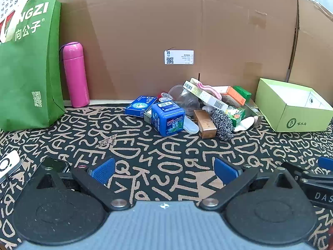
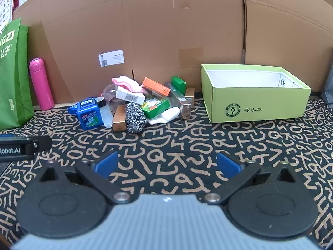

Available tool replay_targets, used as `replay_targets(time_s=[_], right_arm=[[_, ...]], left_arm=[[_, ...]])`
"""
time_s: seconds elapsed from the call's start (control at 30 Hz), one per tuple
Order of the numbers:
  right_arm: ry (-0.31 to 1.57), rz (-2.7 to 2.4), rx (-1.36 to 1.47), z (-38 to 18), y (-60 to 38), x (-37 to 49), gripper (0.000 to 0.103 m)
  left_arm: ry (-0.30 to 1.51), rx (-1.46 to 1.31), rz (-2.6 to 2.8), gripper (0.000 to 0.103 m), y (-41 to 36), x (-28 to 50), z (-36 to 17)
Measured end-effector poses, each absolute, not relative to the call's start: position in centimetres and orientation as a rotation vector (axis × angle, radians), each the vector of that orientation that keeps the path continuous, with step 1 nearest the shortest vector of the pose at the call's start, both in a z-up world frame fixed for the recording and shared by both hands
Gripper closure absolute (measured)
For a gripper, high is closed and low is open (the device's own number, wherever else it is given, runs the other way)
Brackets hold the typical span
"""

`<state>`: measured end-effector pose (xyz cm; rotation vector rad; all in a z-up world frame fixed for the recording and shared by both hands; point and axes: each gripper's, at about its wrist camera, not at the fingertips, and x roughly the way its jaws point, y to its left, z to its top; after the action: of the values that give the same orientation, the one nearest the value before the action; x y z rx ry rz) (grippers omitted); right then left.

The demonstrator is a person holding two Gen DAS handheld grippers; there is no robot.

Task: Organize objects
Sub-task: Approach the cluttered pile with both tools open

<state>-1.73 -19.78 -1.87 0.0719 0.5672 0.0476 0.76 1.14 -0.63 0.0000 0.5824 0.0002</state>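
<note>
The left gripper [image 1: 164, 171] and the right gripper [image 2: 166, 165] stand wide open and empty over the lettered cloth [image 2: 166, 145]. Behind, from left to right: a blue "mentos" box [image 2: 90, 115] standing on end, a gold carton [image 2: 119, 118] lying with its end toward the camera, a steel scourer [image 2: 135, 117], then the empty green box [image 2: 256, 106], its long side across.

Ahead of you, a heap of small objects [image 2: 145, 102] lies on the patterned cloth [image 2: 187, 145], against the cardboard wall [image 2: 166, 31]. At its left end sits the mentos tub [image 2: 90, 115], at its front the scouring pad [image 2: 135, 117]. Right of the heap stands the open box [image 2: 256, 106]. Left of it, the flask [image 2: 40, 83] stands upright, and further left the bag [image 2: 12, 79].
</note>
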Motion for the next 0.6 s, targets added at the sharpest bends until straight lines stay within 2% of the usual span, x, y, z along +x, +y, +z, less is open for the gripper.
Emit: replay_targets(time_s=[0.6], right_arm=[[0.597, 0.051, 0.061, -2.5, -19.3, -0.3, 0.0]], left_arm=[[0.616, 0.01, -0.007, 0.0, 1.1, 2.4, -1.3]])
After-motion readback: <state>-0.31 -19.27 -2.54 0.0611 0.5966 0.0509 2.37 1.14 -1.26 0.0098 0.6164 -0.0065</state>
